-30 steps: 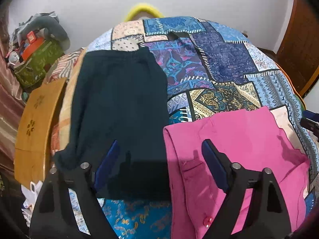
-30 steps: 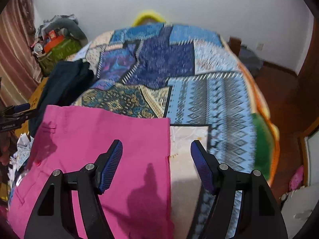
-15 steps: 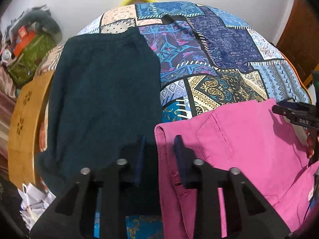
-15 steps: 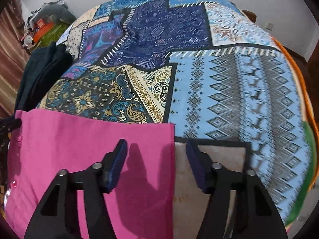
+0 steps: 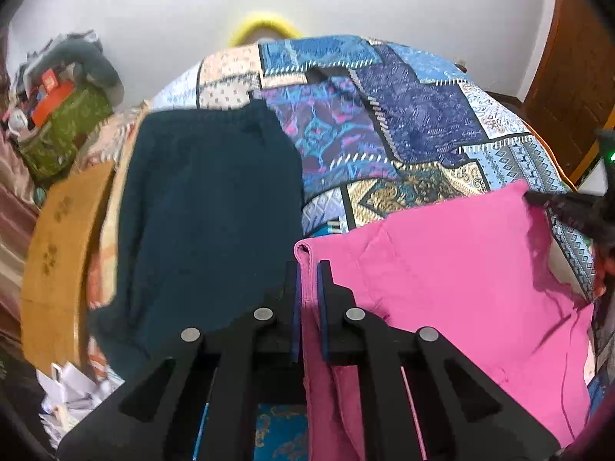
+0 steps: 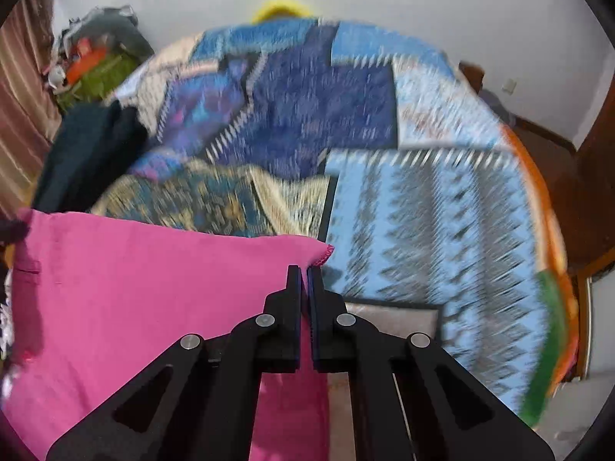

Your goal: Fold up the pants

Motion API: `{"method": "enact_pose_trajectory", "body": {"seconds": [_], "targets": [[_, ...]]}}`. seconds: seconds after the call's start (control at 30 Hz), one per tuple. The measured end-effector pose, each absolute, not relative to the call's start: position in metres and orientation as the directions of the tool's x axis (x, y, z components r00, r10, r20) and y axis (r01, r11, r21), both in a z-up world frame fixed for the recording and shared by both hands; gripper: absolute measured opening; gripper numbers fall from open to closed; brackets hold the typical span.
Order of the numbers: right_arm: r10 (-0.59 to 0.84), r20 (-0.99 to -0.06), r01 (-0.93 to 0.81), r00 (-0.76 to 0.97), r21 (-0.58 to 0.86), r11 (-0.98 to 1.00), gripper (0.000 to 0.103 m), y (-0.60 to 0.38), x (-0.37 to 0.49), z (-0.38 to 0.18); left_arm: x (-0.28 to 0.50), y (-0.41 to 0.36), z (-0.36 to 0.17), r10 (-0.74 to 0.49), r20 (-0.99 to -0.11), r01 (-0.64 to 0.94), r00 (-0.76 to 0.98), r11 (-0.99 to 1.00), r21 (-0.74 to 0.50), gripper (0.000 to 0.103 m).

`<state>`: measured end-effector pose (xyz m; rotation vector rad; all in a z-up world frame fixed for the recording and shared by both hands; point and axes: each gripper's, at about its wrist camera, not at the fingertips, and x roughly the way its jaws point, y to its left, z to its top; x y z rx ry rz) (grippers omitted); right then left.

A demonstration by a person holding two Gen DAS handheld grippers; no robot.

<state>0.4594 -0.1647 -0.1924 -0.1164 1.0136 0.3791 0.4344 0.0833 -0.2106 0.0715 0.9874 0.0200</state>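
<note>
Two garments lie on the bed: one pair of bright pink cotton pants [image 5: 453, 269] and one dark teal knitted garment, folded flat [image 5: 207, 207]. One patchwork bedspread in blue, purple and cream prints [image 5: 415, 123] covers the bed. Two black hand-held grippers are in view, the left hand-held gripper [image 5: 308, 269] and the right hand-held gripper [image 6: 304, 272], each with two fingers. One curved wooden board with flower cut-outs [image 5: 57, 238] stands at the bed's left side. One yellow rounded object [image 5: 263, 27] shows behind the bed.
</note>
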Motion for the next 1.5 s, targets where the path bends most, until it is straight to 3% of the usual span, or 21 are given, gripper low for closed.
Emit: {"method": "enact_pose_trajectory", "body": {"seconds": [0.23, 0.7, 1.03, 1.5], "targets": [[0.269, -0.753, -0.359, 0.600, 0.047, 0.932, 0.003, -0.172, 0.431, -0.113, 0.418, 0.078, -0.162, 0.012, -0.792, 0.002, 0.610, 1.000, 0.017, 0.008], [0.331, -0.713, -0.372, 0.618, 0.106, 0.922, 0.003, -0.205, 0.332, -0.087, 0.325, 0.062, -0.134, -0.006, -0.754, 0.065, 0.656, 0.997, 0.049, 0.007], [0.361, -0.710, -0.387, 0.604, 0.134, 0.912, 0.003, -0.217, 0.266, -0.099, 0.252, 0.049, -0.150, -0.019, -0.758, 0.130, 0.652, 0.988, 0.086, 0.007], [0.325, -0.799, -0.374, 0.505, 0.137, 0.917, 0.004, -0.226, 0.195, -0.169, 0.193, 0.041, -0.207, -0.041, -0.823, 0.163, 0.567, 0.985, 0.063, 0.009]]}}
